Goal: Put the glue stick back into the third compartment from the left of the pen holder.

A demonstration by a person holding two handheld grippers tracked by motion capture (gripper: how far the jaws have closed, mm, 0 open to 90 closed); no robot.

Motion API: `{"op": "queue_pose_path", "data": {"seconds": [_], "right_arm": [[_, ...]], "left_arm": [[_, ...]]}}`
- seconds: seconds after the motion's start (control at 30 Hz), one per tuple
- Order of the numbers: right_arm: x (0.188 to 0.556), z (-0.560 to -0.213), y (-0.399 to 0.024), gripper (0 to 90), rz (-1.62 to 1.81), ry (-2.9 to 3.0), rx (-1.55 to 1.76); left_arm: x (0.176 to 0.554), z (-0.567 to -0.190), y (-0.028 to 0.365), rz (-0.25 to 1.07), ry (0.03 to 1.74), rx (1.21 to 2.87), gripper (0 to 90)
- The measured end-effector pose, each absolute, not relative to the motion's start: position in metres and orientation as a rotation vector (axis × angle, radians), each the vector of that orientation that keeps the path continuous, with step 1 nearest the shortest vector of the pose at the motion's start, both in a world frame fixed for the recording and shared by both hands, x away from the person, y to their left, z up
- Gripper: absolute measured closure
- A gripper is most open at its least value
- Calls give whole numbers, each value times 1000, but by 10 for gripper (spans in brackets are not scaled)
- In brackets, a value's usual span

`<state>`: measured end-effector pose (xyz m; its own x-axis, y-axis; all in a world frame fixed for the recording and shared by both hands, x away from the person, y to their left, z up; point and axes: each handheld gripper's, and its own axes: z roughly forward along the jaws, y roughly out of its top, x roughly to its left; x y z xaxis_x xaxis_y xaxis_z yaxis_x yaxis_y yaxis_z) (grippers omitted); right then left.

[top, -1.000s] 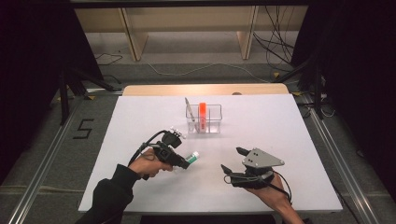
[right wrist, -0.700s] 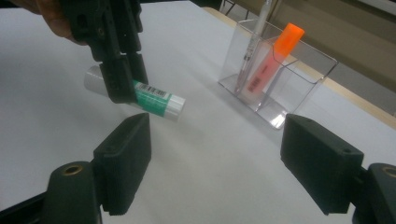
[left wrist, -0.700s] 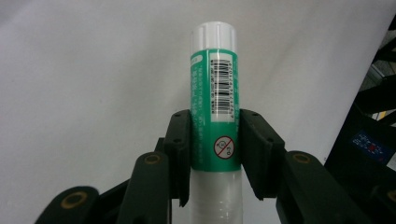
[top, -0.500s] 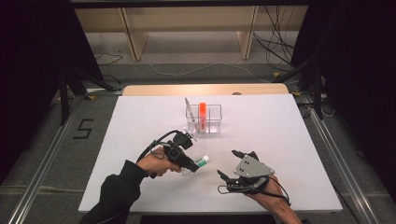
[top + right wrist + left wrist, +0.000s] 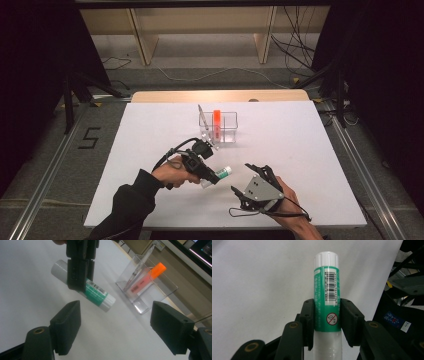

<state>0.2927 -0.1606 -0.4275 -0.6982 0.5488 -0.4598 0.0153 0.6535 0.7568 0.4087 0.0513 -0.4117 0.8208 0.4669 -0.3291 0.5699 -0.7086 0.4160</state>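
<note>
while two grippers work, one glue stick (image 5: 327, 302), one clear holder (image 5: 227, 131), two pens.

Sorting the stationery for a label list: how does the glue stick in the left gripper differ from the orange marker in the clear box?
The glue stick is white with a green label; the orange marker is orange throughout. The glue stick lies slanted, clamped by the left gripper over the table; the marker stands nearly upright in the clear box, free of any jaws. Both are capped cylinders.
</note>
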Motion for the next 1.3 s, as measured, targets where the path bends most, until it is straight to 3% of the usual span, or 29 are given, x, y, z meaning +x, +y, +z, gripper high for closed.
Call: {"op": "queue_pose_path", "data": {"seconds": [1.3], "right_arm": [[277,-463,-126,313,474,1983,-65]], "left_arm": [[401,-402,31,-307,710,2525,653]]}}
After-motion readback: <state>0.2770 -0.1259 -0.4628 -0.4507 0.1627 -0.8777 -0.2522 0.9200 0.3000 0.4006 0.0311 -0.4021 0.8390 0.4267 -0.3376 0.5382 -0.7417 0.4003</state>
